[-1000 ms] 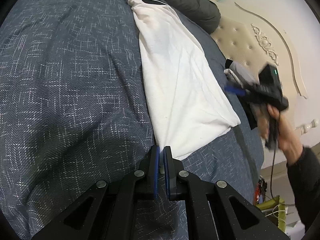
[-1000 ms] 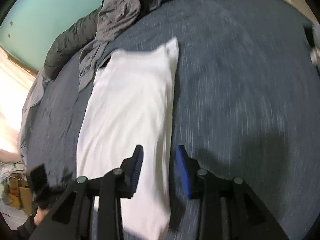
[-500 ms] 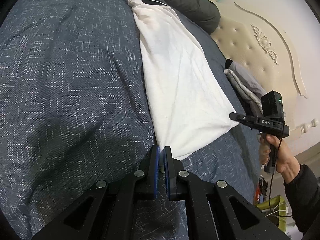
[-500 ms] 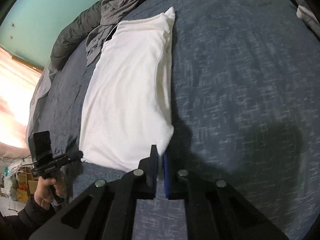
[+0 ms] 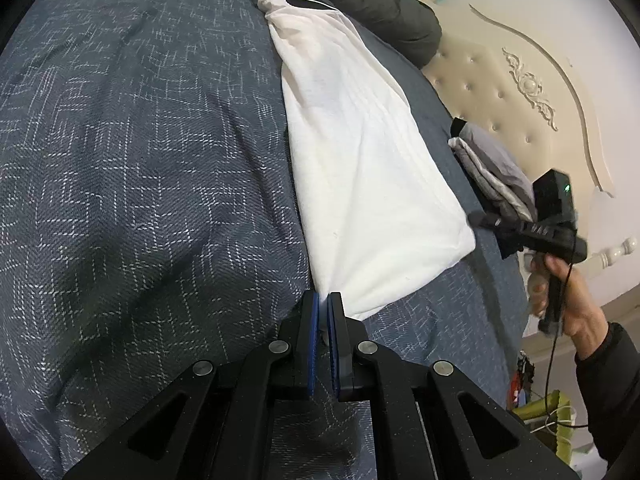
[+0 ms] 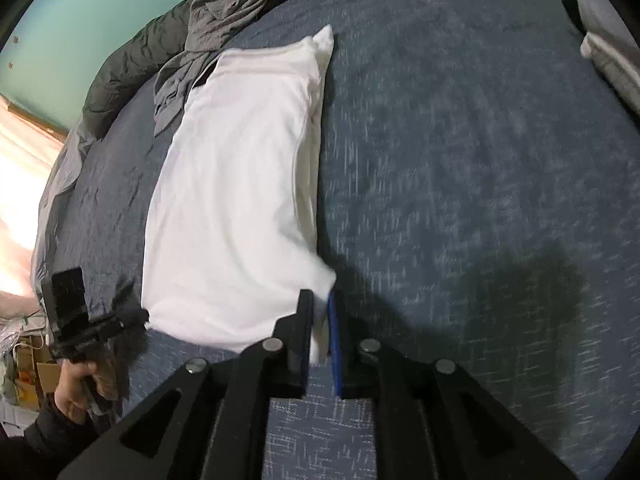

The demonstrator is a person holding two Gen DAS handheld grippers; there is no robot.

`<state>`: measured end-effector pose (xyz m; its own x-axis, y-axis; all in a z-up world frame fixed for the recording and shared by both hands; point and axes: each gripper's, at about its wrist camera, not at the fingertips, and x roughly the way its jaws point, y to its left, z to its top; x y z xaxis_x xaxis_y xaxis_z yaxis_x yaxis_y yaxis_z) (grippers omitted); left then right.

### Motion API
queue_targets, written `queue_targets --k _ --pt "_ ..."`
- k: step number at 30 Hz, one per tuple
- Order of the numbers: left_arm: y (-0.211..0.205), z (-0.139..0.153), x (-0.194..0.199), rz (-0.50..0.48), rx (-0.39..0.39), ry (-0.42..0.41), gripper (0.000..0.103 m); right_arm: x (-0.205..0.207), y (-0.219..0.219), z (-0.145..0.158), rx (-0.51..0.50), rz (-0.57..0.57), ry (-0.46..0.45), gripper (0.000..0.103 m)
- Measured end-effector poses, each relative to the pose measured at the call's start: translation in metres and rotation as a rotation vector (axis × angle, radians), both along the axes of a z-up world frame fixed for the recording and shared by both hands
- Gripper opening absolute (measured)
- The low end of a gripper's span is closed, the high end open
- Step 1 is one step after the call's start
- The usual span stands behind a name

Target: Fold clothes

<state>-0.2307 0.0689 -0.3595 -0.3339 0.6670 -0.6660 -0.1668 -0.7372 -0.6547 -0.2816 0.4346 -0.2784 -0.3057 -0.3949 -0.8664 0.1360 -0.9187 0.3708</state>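
White garment point(image 5: 360, 168): left tongs point(image 5: 323, 308) clenched on corner, right tongs point(image 6: 319, 320) opening w/ cloth between.

White garment point(image 5: 360, 168) with black collar trim; dark blue bedspread point(image 5: 140, 160) bearing white crosshatch pattern; grey clothes heap point(image 6: 224, 12); cream headboard point(image 5: 520, 92); teal wall point(image 6: 100, 12).

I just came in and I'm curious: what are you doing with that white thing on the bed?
A person is folding a white garment laid flat on a blue-grey bedspread, using a hand-held gripper in each hand. The left gripper is shut on one near corner. The right gripper has the other near corner between its jaws, which are opening slightly. A pile of grey clothes lies at the far end, and a small folded stack sits by the headboard.
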Motion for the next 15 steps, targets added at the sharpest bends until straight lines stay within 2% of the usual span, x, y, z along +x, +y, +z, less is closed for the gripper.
queue_targets --k 2,4,6,8,10,15 --pt "0.001 0.001 0.0 0.0 -0.005 0.002 0.005 -0.009 0.002 0.015 0.006 -0.025 0.035 0.014" --pt "0.001 0.001 0.001 0.0 -0.009 0.004 0.005 -0.025 -0.007 0.029 0.02 -0.012 0.077 0.022" --pt "0.002 0.002 0.001 0.002 -0.014 0.007 0.005 -0.048 -0.031 0.043 0.049 0.029 0.118 0.023" --pt "0.004 0.002 0.001 0.006 -0.016 0.007 0.005 -0.073 -0.064 0.055 0.076 0.087 0.157 0.026" --pt "0.004 0.003 0.002 0.008 -0.015 0.006 0.005 -0.099 -0.101 0.063 0.103 0.148 0.183 0.034" --pt "0.002 0.001 0.004 0.01 -0.009 0.002 0.005 -0.159 -0.183 0.064 0.188 0.274 0.206 0.037"
